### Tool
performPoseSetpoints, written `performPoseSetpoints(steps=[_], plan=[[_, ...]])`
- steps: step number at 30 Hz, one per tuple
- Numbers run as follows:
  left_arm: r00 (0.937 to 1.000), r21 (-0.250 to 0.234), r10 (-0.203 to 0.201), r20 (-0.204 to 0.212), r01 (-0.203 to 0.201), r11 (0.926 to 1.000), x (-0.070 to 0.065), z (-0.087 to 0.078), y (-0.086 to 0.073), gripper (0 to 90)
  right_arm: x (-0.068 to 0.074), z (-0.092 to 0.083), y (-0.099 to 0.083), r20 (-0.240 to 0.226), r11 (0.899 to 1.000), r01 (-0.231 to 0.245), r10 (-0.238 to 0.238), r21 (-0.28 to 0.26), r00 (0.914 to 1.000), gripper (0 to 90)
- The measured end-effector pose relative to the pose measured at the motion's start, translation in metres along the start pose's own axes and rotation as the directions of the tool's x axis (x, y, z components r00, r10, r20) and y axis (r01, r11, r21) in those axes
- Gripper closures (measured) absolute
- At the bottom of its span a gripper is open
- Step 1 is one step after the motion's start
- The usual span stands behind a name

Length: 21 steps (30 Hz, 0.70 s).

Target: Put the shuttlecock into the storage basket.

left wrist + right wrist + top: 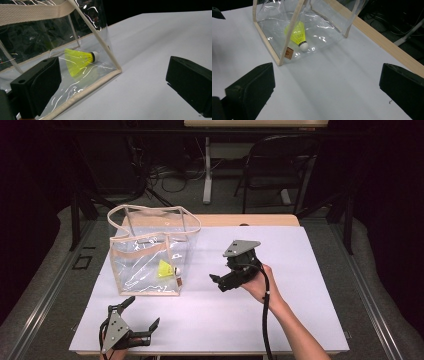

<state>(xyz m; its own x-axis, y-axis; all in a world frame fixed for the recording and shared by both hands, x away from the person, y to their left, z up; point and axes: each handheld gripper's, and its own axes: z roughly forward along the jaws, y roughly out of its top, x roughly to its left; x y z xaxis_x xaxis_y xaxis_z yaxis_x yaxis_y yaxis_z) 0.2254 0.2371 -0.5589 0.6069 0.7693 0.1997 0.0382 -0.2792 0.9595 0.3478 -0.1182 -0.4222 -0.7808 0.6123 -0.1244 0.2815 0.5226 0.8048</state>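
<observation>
A clear bag (pixel 150 257) with cream webbing trim stands upright on the white surface (pixel 280 320), at about ten o'clock from the surface's middle, and a yellow shuttlecock (pixel 165 269) lies on its side inside, on the bag floor near the lower right corner, white cork tip toward the side seam. The left gripper (pixel 134 320) rests low at seven o'clock, just in front of the bag's near bottom edge, jaws spread wide and holding nothing; in the left gripper view the shuttlecock (pixel 78 61) shows through the plastic between those jaws. The right gripper (pixel 216 281) hovers at about three o'clock from the bag, near but apart from it, jaws likewise wide and empty, pointed toward the bag's side — its own view looks down at the shuttlecock (pixel 298 33) behind the seam with a small brown label (pixel 289 53). The work in hand looks like getting the shuttlecock out of the bag, or steadying the bag after dropping it in — which one cannot be told. Either way, the walls are limp film, so one gripper should pinch the webbing rim or handle (pixel 170 215) to hold the mouth open, while the other comes in from above through the opening rather than pressing against the side. Grasp the shuttlecock by its cork, not the flimsy skirt.
</observation>
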Motion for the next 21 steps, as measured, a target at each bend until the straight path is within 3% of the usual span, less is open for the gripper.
performPoseSetpoints(steps=[21], plan=[[1.0, 0.002, 0.002, 0.001, -0.002, 1.0, -0.001, 0.0, 0.0, 0.1, -0.002, -0.024, -0.052, 0.05, 0.999, -0.04, 0.041, -0.024, 0.9979, 0.0]])
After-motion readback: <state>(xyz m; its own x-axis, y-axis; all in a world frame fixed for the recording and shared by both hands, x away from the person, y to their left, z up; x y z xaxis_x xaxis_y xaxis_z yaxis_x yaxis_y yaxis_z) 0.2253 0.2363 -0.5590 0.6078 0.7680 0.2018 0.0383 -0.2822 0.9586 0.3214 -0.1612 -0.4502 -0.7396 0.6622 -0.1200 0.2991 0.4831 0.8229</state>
